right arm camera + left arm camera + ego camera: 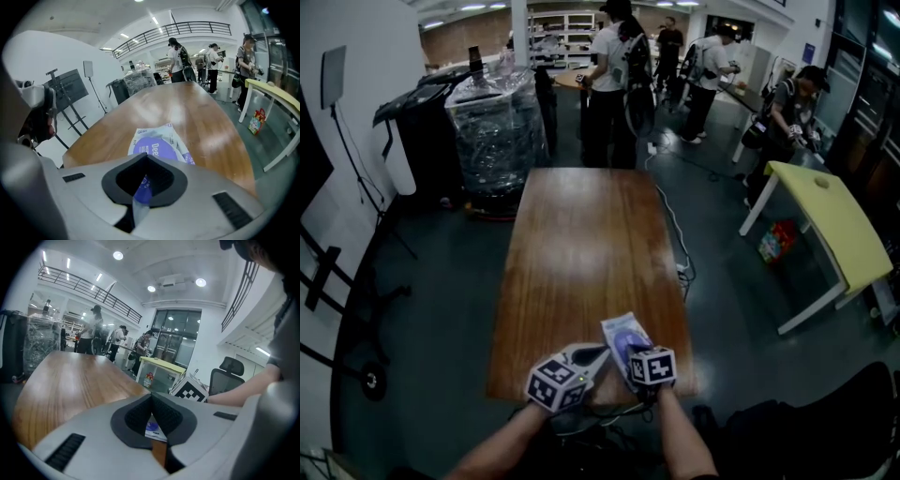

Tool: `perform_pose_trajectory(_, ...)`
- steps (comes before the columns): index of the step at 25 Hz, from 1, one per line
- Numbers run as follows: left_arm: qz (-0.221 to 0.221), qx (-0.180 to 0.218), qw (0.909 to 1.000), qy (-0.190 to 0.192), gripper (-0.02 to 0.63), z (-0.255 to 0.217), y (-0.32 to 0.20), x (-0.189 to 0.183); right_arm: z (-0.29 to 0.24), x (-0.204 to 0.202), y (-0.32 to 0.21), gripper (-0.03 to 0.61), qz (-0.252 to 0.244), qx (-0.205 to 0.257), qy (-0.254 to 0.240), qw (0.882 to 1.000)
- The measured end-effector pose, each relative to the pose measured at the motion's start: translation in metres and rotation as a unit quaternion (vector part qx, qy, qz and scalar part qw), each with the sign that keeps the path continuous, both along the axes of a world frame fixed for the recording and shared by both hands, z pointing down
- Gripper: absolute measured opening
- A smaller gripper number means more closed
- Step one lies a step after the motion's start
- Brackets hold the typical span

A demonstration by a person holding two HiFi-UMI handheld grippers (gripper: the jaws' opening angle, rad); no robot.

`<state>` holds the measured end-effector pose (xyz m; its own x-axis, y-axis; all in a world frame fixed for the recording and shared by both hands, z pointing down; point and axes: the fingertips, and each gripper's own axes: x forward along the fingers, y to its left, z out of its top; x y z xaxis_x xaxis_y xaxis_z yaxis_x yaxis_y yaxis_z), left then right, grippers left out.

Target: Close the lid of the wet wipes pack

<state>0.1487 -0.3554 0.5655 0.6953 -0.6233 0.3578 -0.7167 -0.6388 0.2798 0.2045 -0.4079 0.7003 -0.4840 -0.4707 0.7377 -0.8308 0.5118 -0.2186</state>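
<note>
At the 6 o'clock edge of the wooden table [581, 234], the left gripper [600, 354] is pressing its jaws together at the tips. A sliver of the wet wipes pack [623, 336] is showing behind them, and I can't tell if it's pinched. The pack is lying at its 2 o'clock, its purple label [157, 149] reading "Dee" before the right gripper [146, 176] is cutting it off. That gripper is clamping the lid flap [142, 187].

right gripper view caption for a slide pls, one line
Right gripper shut on the near edge of the purple wet wipes pack, held out over the wooden table.
</note>
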Motion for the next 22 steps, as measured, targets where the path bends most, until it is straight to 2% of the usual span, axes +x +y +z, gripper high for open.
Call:
perform_pose_trajectory(6,0.002,0.0,1.0,0.001,-0.003,-0.001,0.002,0.001,-0.005,0.004,0.003,0.009,0.012,0.009,-0.017,1.0)
perform_pose_trajectory(12,0.028,0.022,0.9993,0.01,-0.003,-0.026,0.003,-0.009,-0.059,-0.008,0.011,0.009,0.047,0.074,-0.075,0.993)
perform_pose_trajectory(16,0.057,0.04,0.9974,0.019,-0.003,-0.045,0.012,-0.022,-0.113,-0.026,0.026,0.009,0.075,0.13,-0.119,0.982)
perform_pose_trajectory(22,0.105,0.069,0.9909,0.049,-0.003,-0.077,0.022,-0.057,-0.194,-0.056,0.052,0.008,0.124,0.238,-0.144,0.953)
